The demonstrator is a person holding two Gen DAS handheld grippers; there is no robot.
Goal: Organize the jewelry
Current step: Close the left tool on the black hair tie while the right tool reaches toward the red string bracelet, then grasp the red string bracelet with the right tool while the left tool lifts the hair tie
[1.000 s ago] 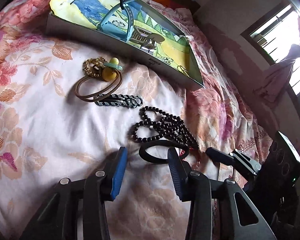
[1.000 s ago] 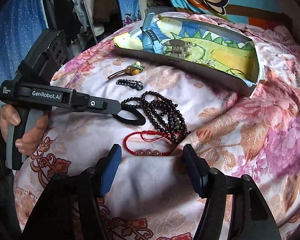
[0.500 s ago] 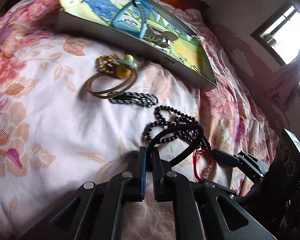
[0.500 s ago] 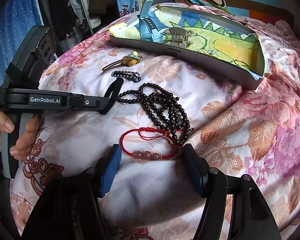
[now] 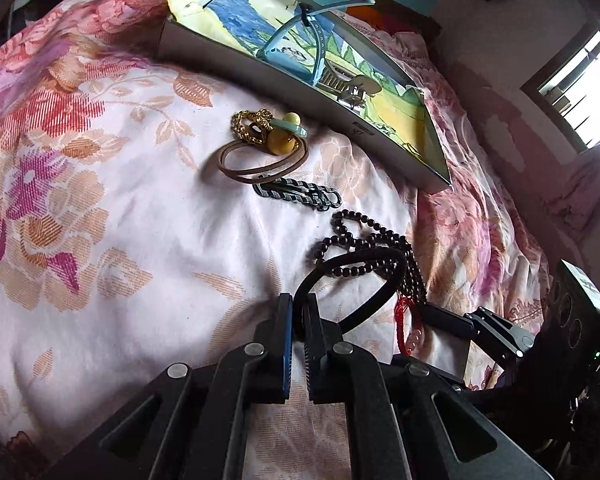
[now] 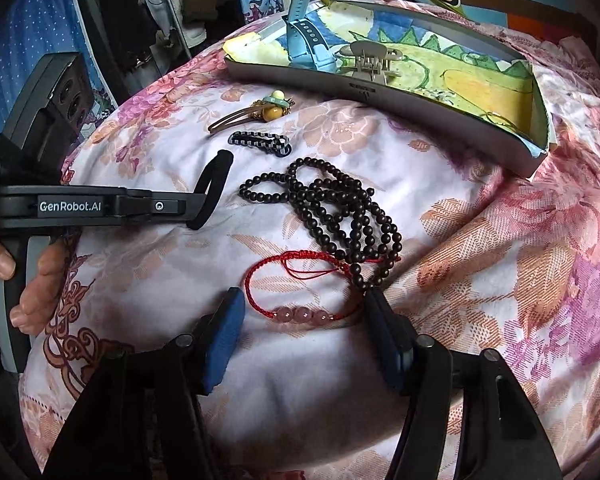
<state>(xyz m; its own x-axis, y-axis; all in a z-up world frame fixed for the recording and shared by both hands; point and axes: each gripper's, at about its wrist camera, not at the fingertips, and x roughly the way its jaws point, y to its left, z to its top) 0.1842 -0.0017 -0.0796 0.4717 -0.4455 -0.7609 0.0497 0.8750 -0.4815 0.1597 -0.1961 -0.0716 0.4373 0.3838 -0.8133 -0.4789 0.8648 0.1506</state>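
Note:
My left gripper [image 5: 298, 304] is shut on a black hair band [image 5: 374, 280] and holds it lifted above the floral bedspread; the band also shows in the right wrist view [image 6: 212, 188]. My right gripper [image 6: 304, 320] is open, its fingers on either side of a red cord bracelet [image 6: 300, 296] with pink beads. A black bead necklace [image 6: 332, 208] lies just beyond it. A black chain bracelet [image 6: 260, 142] and a brown hair tie with yellow beads [image 6: 256, 114] lie nearer the grey tray [image 6: 380, 94].
The tray holds a blue watch [image 6: 304, 40] and a beige hair claw [image 6: 370, 60] on a painted liner. Hanging clothes stand at the back left [image 6: 140, 20]. A window [image 5: 580, 80] is at the right.
My left gripper closed on the black hair band and lifted it off the bedspread. My right gripper moved forward to straddle the red bracelet.

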